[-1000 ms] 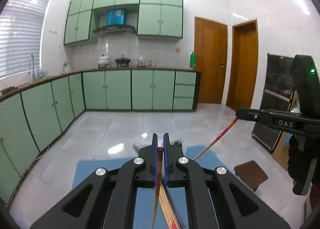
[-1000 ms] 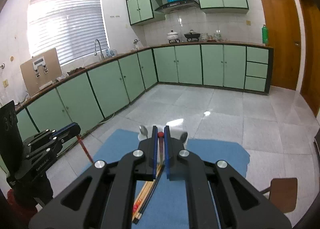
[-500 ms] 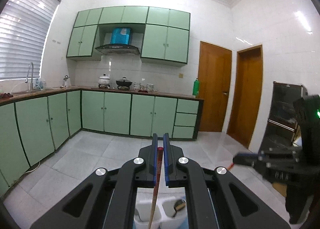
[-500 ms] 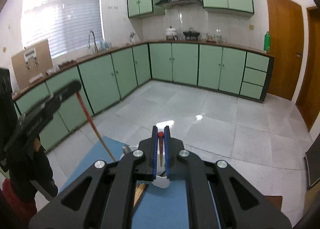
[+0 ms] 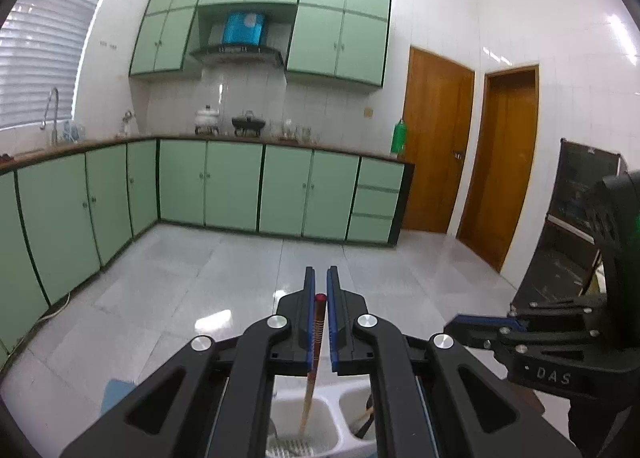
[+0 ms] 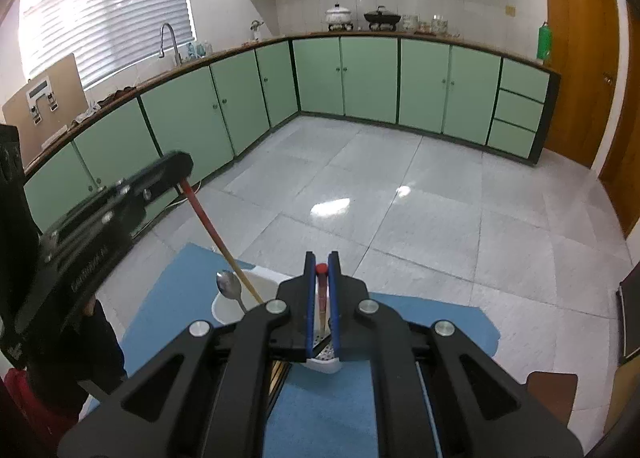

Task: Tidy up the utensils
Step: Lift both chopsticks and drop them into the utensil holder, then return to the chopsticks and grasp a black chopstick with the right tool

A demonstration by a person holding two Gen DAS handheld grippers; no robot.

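My left gripper (image 5: 320,286) is shut on a red-topped wooden chopstick (image 5: 316,334). It hangs nearly upright with its tip down in the left compartment of a white utensil holder (image 5: 332,428). My right gripper (image 6: 322,264) is shut on another red-topped chopstick (image 6: 321,298), which points down over the holder (image 6: 230,308). In the right wrist view the left gripper (image 6: 178,164) and its chopstick (image 6: 218,242) show at the left. A metal spoon (image 6: 228,286) stands in the holder. In the left wrist view the right gripper (image 5: 454,326) shows at the right.
The holder stands on a blue mat (image 6: 340,406). More chopsticks (image 6: 278,374) lie on the mat under my right gripper. A brown stool (image 6: 554,386) is at the lower right. Green kitchen cabinets (image 5: 232,190) and a tiled floor (image 6: 380,186) lie beyond.
Both grippers rose and swung over the holder with their chopsticks. The left chopstick's tip now reaches into the left compartment. Both stayed shut.
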